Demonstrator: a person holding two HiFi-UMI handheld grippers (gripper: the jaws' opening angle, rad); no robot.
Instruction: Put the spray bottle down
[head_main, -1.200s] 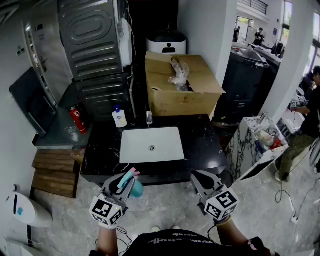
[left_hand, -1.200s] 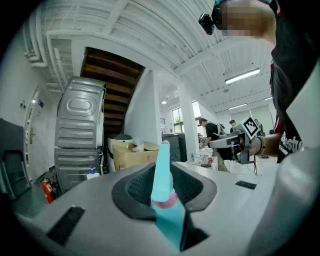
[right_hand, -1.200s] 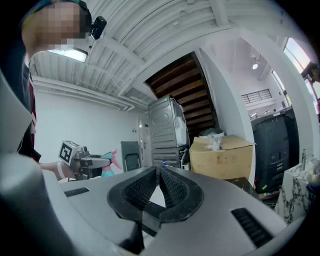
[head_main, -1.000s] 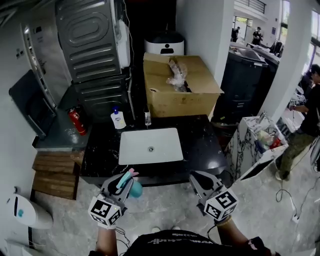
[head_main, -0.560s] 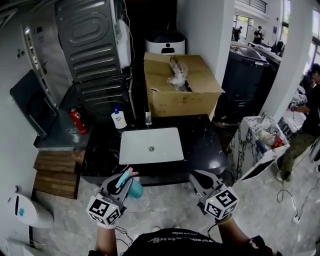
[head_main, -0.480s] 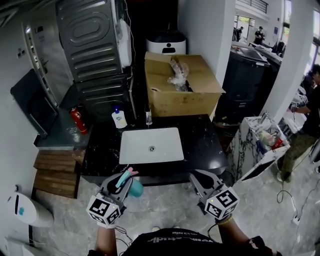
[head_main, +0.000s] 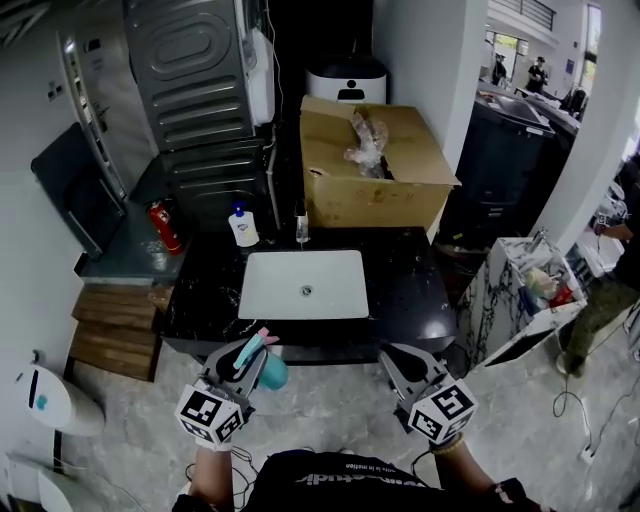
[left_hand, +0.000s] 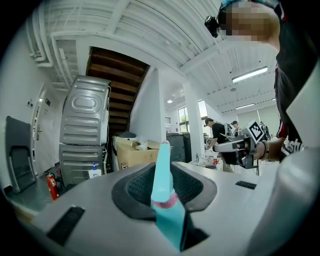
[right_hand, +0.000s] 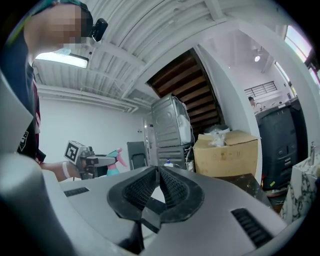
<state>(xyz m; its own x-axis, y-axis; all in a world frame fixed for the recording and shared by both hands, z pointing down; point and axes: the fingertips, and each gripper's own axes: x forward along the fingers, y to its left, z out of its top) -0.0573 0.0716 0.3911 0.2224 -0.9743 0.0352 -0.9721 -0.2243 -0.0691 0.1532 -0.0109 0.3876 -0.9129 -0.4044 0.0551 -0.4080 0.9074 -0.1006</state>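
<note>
This is a large indoor work hall with a mock bathroom corner set up in it, not a lived-in home. A black stone counter (head_main: 400, 290) with a white sink (head_main: 280, 285) and a pump bottle of soap (head_main: 240, 228) stands on a pale marble floor (head_main: 330, 410). Behind it are the bare back panels of stacked grey appliances (head_main: 195, 80), an open cardboard box (head_main: 375, 170), a red fire extinguisher (head_main: 163, 226) and stacked wooden boards (head_main: 115, 332). Cables (head_main: 578, 400) trail over the floor, and people (head_main: 538, 74) work at other stations to the right. The left gripper view shows a ribbed industrial ceiling with strip lights (left_hand: 249, 74) and the underside of a staircase (left_hand: 117, 67).
</note>
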